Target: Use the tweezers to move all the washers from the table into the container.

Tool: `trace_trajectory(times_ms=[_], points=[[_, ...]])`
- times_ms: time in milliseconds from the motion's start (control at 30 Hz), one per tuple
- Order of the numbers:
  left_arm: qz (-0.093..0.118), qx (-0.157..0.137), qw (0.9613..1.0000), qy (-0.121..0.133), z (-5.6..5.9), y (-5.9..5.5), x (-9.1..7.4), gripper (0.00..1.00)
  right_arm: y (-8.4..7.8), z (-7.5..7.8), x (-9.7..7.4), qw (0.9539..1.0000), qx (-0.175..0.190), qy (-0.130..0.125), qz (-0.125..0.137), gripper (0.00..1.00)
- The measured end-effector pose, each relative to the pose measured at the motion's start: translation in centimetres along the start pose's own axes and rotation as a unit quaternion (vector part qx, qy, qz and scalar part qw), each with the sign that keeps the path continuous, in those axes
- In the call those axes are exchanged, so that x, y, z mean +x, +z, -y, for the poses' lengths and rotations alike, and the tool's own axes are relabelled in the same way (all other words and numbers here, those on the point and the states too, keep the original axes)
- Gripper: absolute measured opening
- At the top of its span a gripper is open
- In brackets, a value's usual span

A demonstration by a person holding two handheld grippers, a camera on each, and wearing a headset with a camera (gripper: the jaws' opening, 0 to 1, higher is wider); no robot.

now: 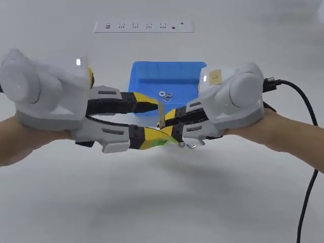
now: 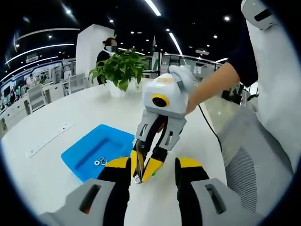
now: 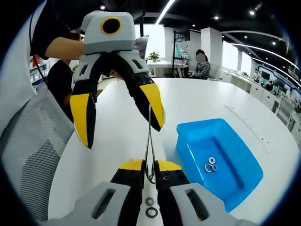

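Note:
My right gripper (image 3: 149, 170) is shut on thin metal tweezers (image 3: 149, 134), whose far end reaches up between the jaws of the left gripper (image 3: 120, 117). My left gripper (image 2: 153, 175) is open, its jaws either side of the right gripper's tip (image 2: 141, 170). In the head view both grippers meet in front of the blue container (image 1: 147, 76), left (image 1: 157, 121) and right (image 1: 170, 124), with the tweezers (image 1: 161, 115) standing upright between them. A few washers (image 1: 165, 95) lie in the container (image 3: 235, 179). Two washers (image 3: 150, 207) rest on the white table below my right jaws.
A white power strip (image 1: 144, 26) lies behind the container. A black cable (image 1: 304, 116) trails from the right gripper down the right side. A potted plant (image 2: 117, 70) stands at the table's far end, and people are in the room beyond.

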State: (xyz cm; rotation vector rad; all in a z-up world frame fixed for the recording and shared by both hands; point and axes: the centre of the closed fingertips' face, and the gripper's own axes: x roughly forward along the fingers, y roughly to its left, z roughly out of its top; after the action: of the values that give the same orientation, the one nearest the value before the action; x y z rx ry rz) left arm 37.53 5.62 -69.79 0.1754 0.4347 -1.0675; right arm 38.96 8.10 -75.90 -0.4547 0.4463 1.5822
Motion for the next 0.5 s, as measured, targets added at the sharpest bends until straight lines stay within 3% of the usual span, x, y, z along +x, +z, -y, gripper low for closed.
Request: trace_trajectory(times_ms=[133,300,333,400,500], points=[[0.001,-0.01,0.9998,0.02,0.1,-0.7,-1.5,0.42,0.2,0.0,-0.2,1.0,-0.006,-0.003,-0.002,0.1],[0.015,-0.023,0.9983,0.051,-0.3,-0.5,-3.4,0.43,0.8,-0.1,-0.8,0.9999,-0.008,-0.007,-0.001,0.1],[0.024,-0.03,0.9977,0.057,-0.4,-0.3,-3.8,0.44,1.0,-0.2,-1.0,0.9999,-0.012,-0.008,-0.001,0.1],[0.068,-0.067,0.993,0.07,-0.7,0.7,-4.5,0.46,1.5,-0.2,-1.5,0.9998,-0.017,-0.009,0.0,0.1],[0.065,-0.07,0.9925,0.076,-0.7,0.3,-5.1,0.54,2.3,-0.1,-2.2,0.9996,-0.024,-0.012,0.002,0.1]])
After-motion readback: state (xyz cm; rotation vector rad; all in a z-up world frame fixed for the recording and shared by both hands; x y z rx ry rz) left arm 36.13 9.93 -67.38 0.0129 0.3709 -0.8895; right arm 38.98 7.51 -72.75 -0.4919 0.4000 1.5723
